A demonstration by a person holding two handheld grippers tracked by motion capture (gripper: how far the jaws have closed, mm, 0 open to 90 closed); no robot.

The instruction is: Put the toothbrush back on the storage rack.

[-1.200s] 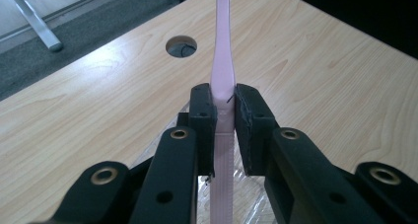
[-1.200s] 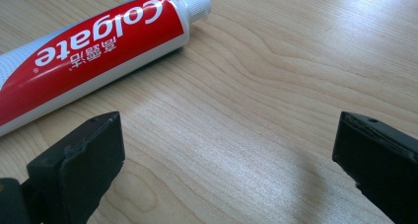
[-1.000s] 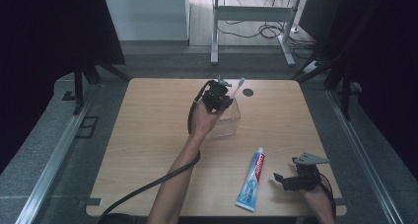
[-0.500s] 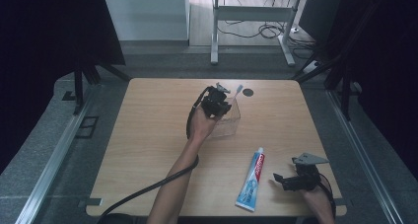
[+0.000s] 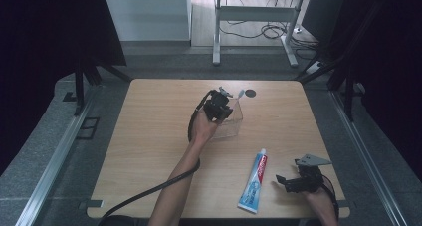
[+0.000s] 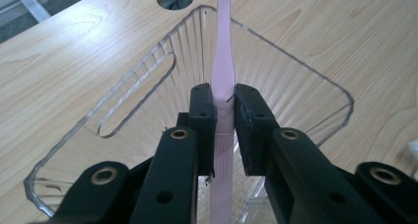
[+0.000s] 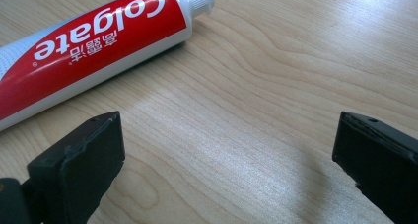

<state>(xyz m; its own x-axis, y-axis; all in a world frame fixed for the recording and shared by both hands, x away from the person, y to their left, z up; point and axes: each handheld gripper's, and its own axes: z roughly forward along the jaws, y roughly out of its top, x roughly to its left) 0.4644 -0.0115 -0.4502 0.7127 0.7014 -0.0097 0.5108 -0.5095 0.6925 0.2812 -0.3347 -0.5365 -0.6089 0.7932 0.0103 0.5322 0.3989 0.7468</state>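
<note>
The left hand-held gripper [image 6: 224, 120] is clamped on the toothbrush [image 6: 223, 81] handle over the clear box [image 6: 315, 76]. Light, stiff, slick plastic (mid-handle grip suits). The right hand-held gripper [image 7: 226, 155], beside the box's toothpaste [image 7: 93, 41], gapes empty.

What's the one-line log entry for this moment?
left gripper: shut on toothbrush, over clear box | right gripper: open, empty | toothpaste: on table

Wooden table [image 5: 149, 136] — toothpaste tube [image 5: 254, 181] near front
</note>
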